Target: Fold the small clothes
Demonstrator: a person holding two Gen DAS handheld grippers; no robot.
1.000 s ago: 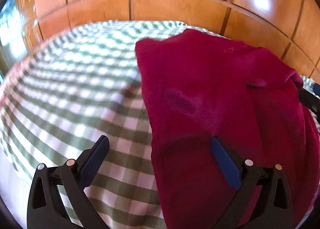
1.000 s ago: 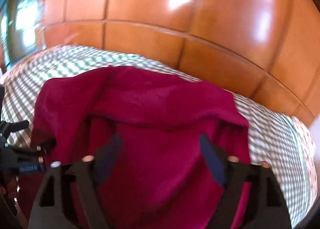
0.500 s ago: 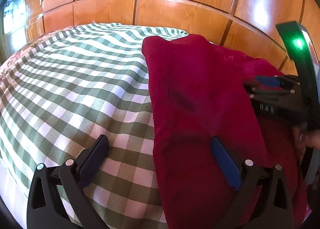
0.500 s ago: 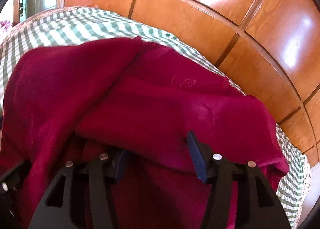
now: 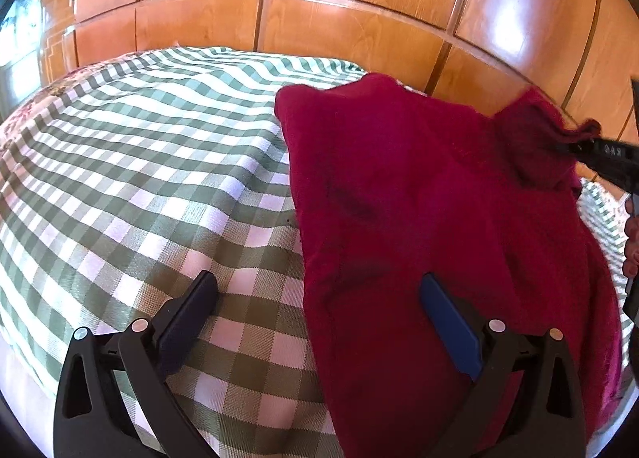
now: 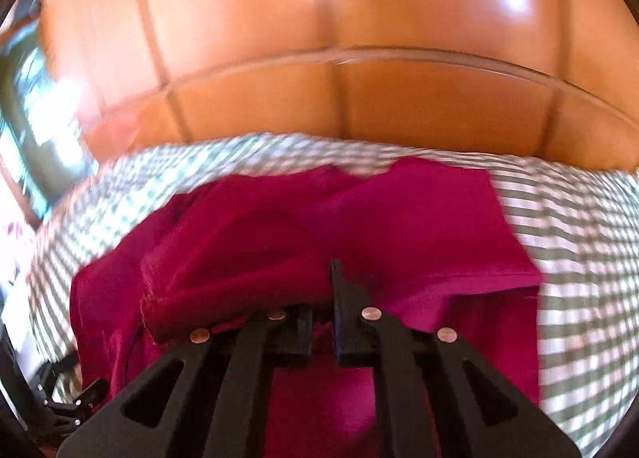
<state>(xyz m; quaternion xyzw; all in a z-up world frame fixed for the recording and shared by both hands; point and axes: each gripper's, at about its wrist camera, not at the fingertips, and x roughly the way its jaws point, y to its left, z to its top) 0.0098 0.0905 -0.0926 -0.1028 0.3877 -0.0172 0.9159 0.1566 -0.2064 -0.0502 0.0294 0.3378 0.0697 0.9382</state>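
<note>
A dark red garment [image 5: 419, 194] lies spread on a green-and-white checked cloth [image 5: 139, 162]. My left gripper [image 5: 315, 310] is open low over the garment's near left edge, one finger over the cloth, the other over the red fabric. My right gripper [image 6: 323, 298] is shut on a fold of the red garment [image 6: 279, 242] and lifts it; it also shows at the right edge of the left wrist view [image 5: 599, 150], pinching a raised flap. The right wrist view is blurred.
Glossy wooden panels [image 5: 359, 18] rise right behind the checked cloth. A window [image 5: 20, 30] shows at far left. The cloth's near edge drops off at lower left [image 5: 24, 354].
My right gripper has closed on a fold of the garment and pulled it up and to the right. My left gripper has stayed open in the same place.
</note>
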